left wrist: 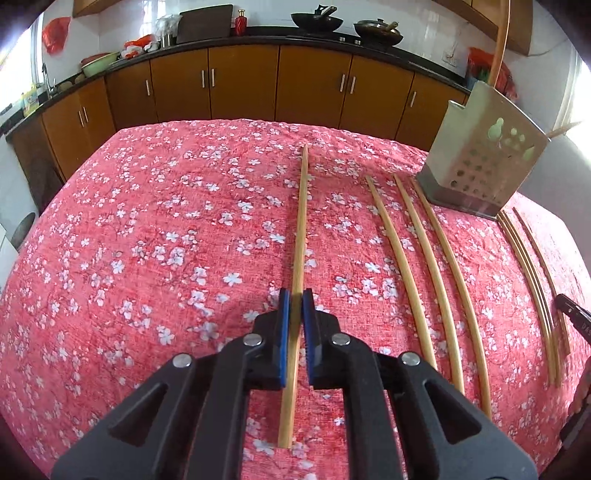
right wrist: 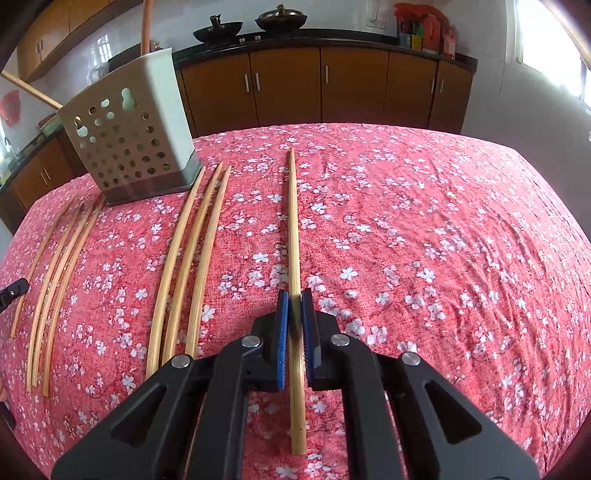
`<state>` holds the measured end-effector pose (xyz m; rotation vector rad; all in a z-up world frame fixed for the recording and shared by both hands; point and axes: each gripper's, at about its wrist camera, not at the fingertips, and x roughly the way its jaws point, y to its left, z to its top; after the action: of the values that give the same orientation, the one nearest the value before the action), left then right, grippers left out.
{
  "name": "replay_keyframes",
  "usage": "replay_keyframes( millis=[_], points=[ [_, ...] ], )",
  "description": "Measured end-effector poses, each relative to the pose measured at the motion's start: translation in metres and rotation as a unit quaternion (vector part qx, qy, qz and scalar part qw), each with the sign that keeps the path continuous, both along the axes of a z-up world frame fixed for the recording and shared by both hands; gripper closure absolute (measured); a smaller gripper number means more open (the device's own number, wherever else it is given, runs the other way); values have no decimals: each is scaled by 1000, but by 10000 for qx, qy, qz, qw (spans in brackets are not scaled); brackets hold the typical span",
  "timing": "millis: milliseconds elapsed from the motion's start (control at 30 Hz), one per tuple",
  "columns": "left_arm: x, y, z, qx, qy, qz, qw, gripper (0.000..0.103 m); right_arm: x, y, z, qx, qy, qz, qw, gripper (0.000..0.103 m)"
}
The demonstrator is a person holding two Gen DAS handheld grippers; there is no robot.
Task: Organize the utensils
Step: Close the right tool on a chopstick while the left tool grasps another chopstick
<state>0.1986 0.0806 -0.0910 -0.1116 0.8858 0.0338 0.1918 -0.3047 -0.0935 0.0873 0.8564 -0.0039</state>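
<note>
Brown cabinets [left wrist: 243,83] under a black counter [right wrist: 354,41] run from 10 to 2 o'clock. Two dark woks [left wrist: 316,20] sit at 12. Daylight enters a window [right wrist: 554,40] at 2 o'clock.

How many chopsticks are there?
10: one chopstick at the left hand-held gripper, another at the right hand-held gripper, three lying left of the holder, three right of it, two poking out. More may hide inside.

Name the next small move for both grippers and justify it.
Probably lift. The left gripper and right gripper each look closed on a chopstick lying flat on the tablecloth, while the perforated holder stands farther back with other chopsticks still lying beside it.
</note>
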Motion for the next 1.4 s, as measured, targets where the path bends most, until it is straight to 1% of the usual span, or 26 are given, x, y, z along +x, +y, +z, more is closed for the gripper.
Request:
replay_keyframes(
  millis=[167,333,1033,1400],
  points=[
    [-2,-1,1,-34,-7,-4,10000,92,1,2,0,-72,4,-4,10000,95],
    [-3,0,2,-109,-15,10,9999,92,1,1,0,-18,4,-1,10000,94],
    [-4,0,2,-105,-24,24,9999,92,0,-2,0,15,1,-7,10000,94],
    [-2,-6,1,-57,-25,-40,10000,87,1,-3,0,56,4,-14,10000,93]
  ],
)
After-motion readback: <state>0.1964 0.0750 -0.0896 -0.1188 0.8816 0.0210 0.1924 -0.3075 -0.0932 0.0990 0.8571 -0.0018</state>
